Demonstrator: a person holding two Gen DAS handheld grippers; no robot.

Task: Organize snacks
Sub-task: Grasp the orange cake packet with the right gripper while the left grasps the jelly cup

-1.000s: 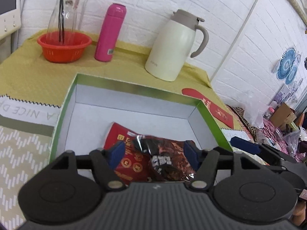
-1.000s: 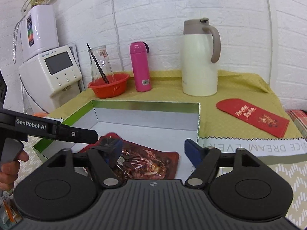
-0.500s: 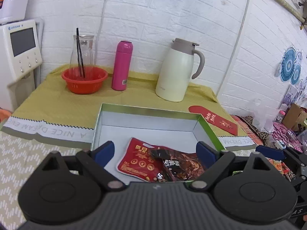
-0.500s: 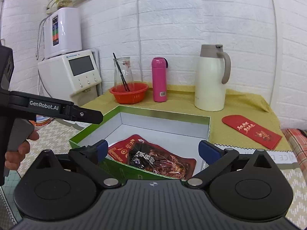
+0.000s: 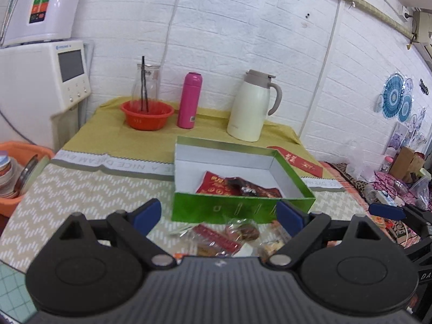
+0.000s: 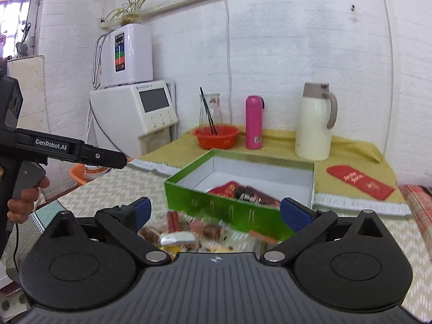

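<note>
A green box (image 5: pixel 237 210) with a white inside stands on the table; it also shows in the right wrist view (image 6: pixel 229 210). A red snack packet (image 5: pixel 216 185) and a dark snack packet (image 5: pixel 253 190) lie inside it. Several loose wrapped snacks (image 5: pixel 229 239) lie on the table in front of the box, also in the right wrist view (image 6: pixel 178 232). My left gripper (image 5: pixel 217 213) is open and empty, above the loose snacks. My right gripper (image 6: pixel 214 209) is open and empty, above the same pile.
An orange bowl with a glass jar (image 5: pixel 147 113), a pink bottle (image 5: pixel 190 100) and a cream thermos jug (image 5: pixel 252 105) stand behind the box. A red envelope (image 5: pixel 297 160) lies to its right. A white appliance (image 6: pixel 135 108) stands at the left. An orange basin (image 5: pixel 16 172) sits off the table's left edge.
Both grippers have pulled back and up from the box, leaving the red and dark packets inside. Both have opened wider. The loose snacks before the box have come into view.
</note>
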